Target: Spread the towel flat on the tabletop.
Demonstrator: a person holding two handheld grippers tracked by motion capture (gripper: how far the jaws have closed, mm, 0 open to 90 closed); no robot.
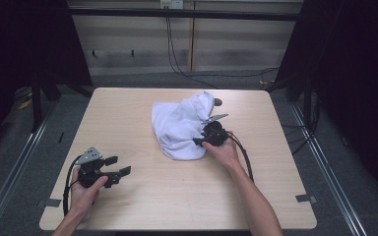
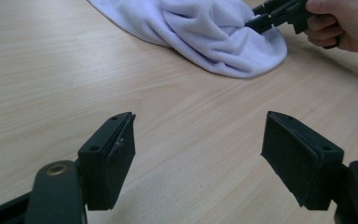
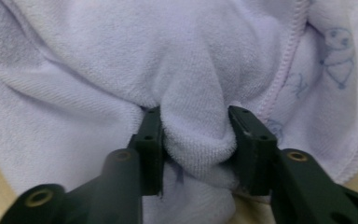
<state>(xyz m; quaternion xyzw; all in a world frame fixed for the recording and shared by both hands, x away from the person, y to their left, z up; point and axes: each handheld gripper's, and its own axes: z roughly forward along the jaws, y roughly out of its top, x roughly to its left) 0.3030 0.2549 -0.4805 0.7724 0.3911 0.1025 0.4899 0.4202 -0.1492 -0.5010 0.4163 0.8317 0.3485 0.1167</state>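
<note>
A crumpled white towel point(image 1: 179, 128) lies in a heap on the middle of the wooden table point(image 1: 152, 196). My right gripper point(image 1: 197, 141) reaches into its near right side. In the right gripper view a thick fold of the towel point(image 3: 191, 70) fills the gap between the jaws, and both pads press on it point(image 3: 194, 140). My left gripper point(image 1: 118, 165) rests low over the table's front left, well apart from the cloth. Its jaws stand wide open with bare wood between them point(image 2: 198, 140). The left gripper view shows the towel point(image 2: 214, 32) farther off, with the right gripper point(image 2: 256, 21) pushed into it.
A small dark object point(image 1: 218, 102) lies at the towel's far right edge. Cables point(image 1: 177, 64) run across the floor behind the table. Dark frame posts point(image 1: 37, 98) stand to the left and right. Tape marks point(image 1: 305, 198) sit at the table's front corners.
</note>
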